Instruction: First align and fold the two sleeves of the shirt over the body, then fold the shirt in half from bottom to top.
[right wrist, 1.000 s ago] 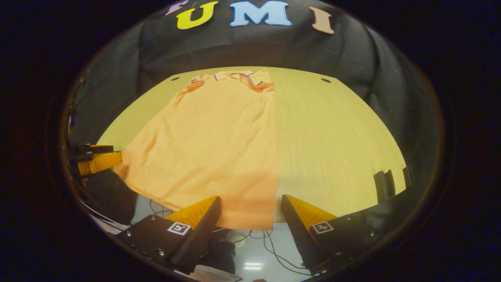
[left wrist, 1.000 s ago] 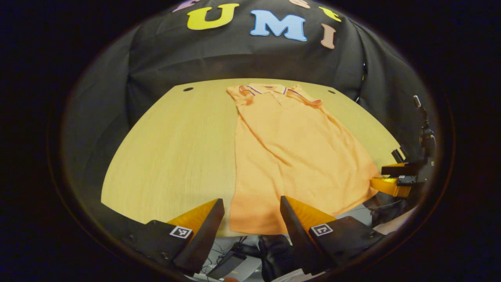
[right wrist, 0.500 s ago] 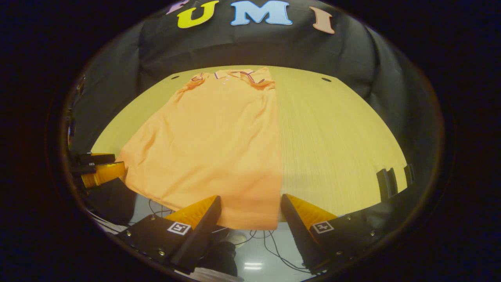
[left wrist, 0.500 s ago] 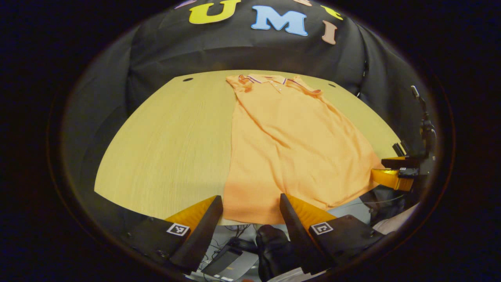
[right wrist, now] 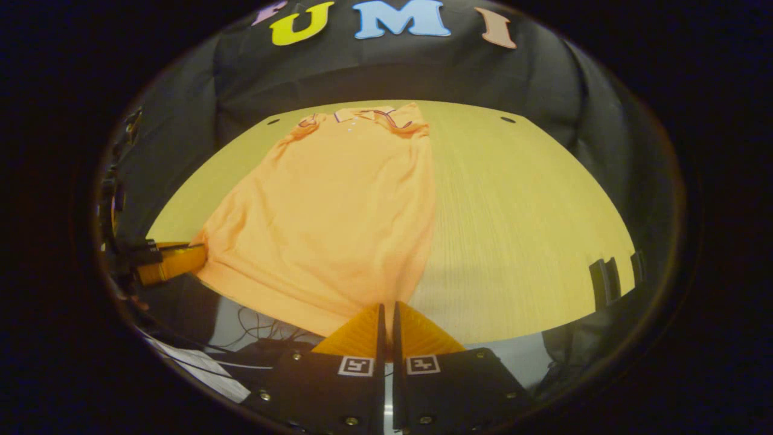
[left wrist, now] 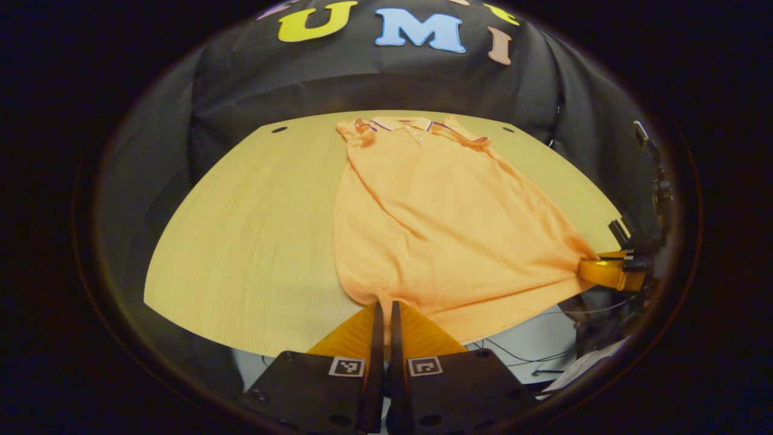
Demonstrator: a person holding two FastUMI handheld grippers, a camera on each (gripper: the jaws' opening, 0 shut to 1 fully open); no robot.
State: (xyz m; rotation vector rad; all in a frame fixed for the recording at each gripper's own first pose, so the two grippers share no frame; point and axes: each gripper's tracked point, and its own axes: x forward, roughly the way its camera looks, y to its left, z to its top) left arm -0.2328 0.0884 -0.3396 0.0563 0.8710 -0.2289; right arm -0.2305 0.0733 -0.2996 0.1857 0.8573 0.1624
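While claws pinch shirt hem (table beneath).

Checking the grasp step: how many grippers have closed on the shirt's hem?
2: left gripper pinches the shirt at one hem corner, right gripper at the other.

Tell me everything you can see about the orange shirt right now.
The orange shirt is a polo of knit-looking fabric, its collar trimmed with dark stripes and a buttoned placket below. It lies flat, slightly wrinkled, on the wooden table, collar toward the far edge, sleeves already folded in. Its hem reaches the near edge, where the left gripper and the right gripper each pinch a bottom corner, fingers closed on the cloth.
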